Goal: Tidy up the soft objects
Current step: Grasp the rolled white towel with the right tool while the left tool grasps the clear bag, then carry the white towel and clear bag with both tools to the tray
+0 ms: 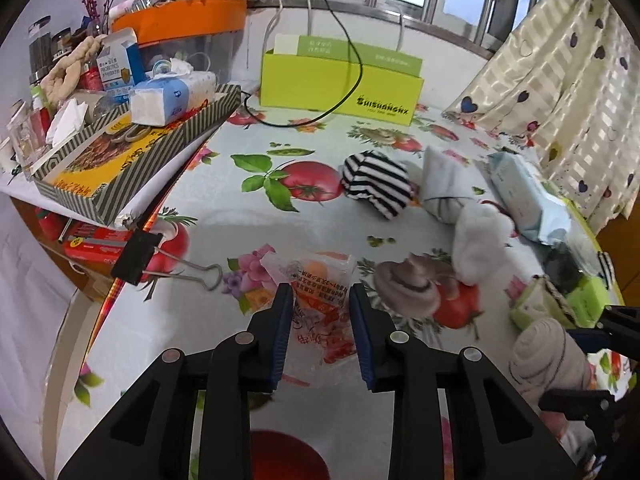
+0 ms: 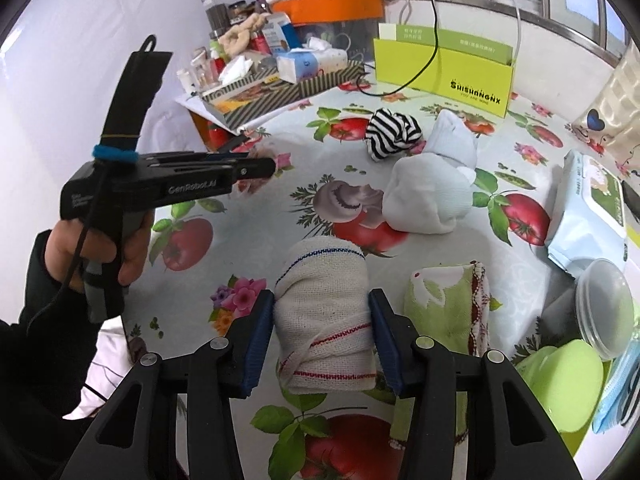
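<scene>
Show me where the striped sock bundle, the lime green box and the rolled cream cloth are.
striped sock bundle (image 1: 376,184), left wrist view, middle of its stripes.
lime green box (image 1: 340,88), left wrist view, its front wall.
rolled cream cloth (image 2: 324,308), right wrist view, middle of the roll.

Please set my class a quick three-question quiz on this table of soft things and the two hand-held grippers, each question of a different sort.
1. True or false: the rolled white cloth with red and blue stripes lies between the fingers of the right gripper.
2. What lies between the fingers of the left gripper? A. binder clip; B. clear printed packet; C. tissue pack.
3. Fill in: the open cardboard box at the back of the table is ____ in colour.

Key: 1 true; 2 B; 3 lime green.
</scene>
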### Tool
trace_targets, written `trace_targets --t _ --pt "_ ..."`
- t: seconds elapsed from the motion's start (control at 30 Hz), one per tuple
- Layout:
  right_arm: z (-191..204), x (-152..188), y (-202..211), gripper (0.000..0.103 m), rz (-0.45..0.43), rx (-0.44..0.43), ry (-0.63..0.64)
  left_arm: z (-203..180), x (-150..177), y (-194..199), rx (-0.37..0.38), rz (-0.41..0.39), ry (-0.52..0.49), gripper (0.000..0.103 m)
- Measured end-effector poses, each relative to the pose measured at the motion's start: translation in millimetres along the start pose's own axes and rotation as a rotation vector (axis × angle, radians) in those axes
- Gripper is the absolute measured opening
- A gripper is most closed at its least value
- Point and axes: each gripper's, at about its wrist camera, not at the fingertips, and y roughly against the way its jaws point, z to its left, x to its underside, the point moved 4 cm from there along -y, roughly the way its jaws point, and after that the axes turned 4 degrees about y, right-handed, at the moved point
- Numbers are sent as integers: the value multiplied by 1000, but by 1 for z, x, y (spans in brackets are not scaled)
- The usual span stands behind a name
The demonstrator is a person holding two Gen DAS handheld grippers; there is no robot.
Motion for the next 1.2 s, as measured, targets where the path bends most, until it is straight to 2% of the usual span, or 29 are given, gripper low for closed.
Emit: trace_targets --t 0.43,1.2 --pt "0 -1 38 47 -97 36 -17 -37 7 43 72 -54 -37 30" --pt "-31 14 94 47 -200 129 -85 -117 6 63 204 -68 -148 30"
